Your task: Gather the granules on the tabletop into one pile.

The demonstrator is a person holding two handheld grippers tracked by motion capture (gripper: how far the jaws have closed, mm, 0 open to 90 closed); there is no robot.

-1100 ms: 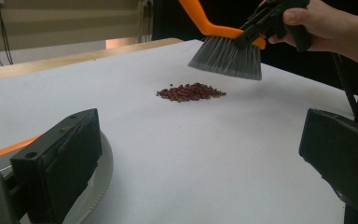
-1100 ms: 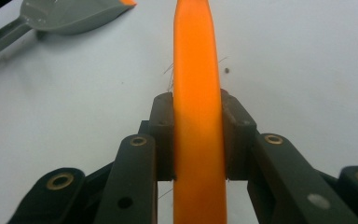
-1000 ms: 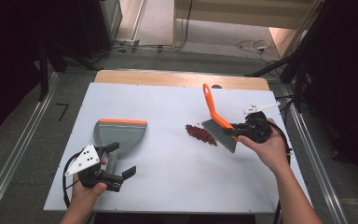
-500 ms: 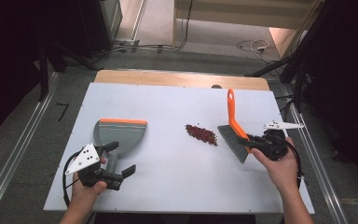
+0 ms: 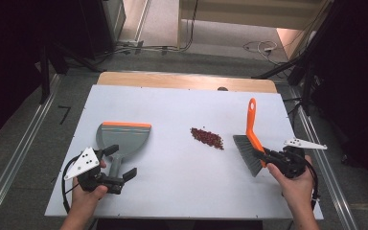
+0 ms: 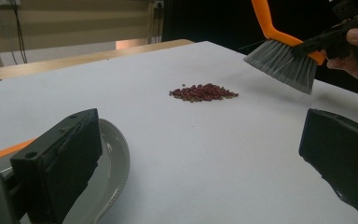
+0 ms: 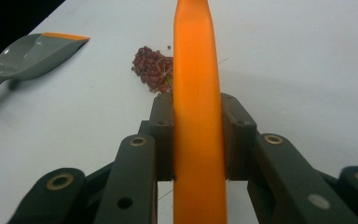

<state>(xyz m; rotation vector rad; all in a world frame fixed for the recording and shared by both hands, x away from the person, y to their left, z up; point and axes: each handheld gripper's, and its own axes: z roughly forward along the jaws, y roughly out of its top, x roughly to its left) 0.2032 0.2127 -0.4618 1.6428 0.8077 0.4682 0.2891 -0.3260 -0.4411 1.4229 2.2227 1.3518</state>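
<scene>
The flat white rectangular tabletop (image 5: 182, 191) has wide bare room between the grey plastic dustpan with an orange lip (image 5: 123, 136) at its left and the orange-handled brush with grey bristles (image 5: 247, 152) near its right edge. The right gripper (image 5: 274, 160) is clamped on the brush's handle, bristles clear of the small heap of dark red beans (image 5: 207, 137) at mid-table. The left gripper (image 5: 120, 165) stands wide apart astride the dustpan's handle, not pressing it.
</scene>
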